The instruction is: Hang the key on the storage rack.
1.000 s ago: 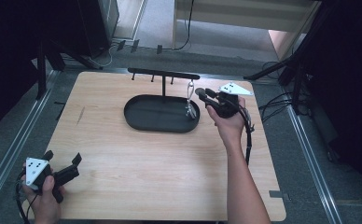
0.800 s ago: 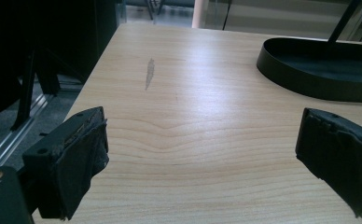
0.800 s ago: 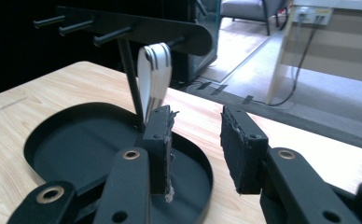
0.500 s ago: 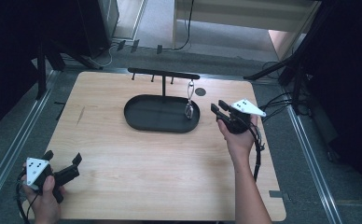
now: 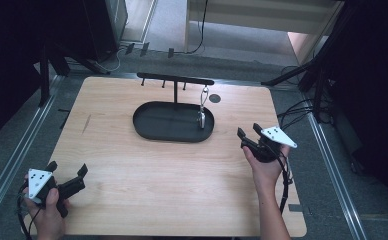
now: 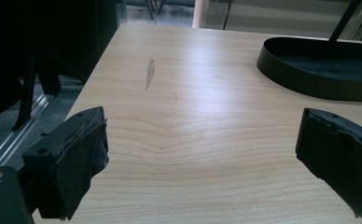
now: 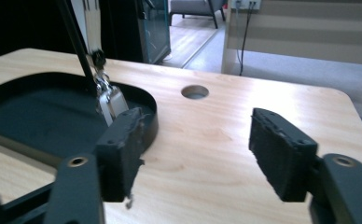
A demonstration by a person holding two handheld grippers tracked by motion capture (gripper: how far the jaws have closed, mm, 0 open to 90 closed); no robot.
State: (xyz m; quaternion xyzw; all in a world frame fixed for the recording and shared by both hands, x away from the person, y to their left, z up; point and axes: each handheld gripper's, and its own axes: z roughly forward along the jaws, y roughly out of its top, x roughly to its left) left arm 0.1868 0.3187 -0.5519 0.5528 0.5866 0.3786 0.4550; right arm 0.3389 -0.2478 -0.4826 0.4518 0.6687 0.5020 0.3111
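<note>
A black oval tray (image 5: 152, 131) lies at the middle of the wooden table, and a black stand with a hook bar (image 5: 175, 78) rises from it. A small silvery clip-on piece (image 5: 202, 111) hangs from the bar's right hook over the tray, and it is at the left of the right gripper view (image 7: 110, 101). My right gripper (image 5: 248, 131) is to the right of the tray. Its jaws have just been opening, and they stand open (image 7: 198, 126) with nothing between them. My left gripper (image 5: 68, 168) rests at the table's front left corner, open and empty (image 6: 202, 126).
A round hole (image 5: 214, 98) pierces the table behind the tray's right end. The tray's rim (image 6: 309, 88) lies far ahead of the left jaws. Dark frames and cables stand on the floor to the right of the table (image 5: 312, 80).
My right gripper has drawn back from the hanging piece at the stand toward the table's right side, and its jaws have spread apart. The left gripper has stayed in place.
</note>
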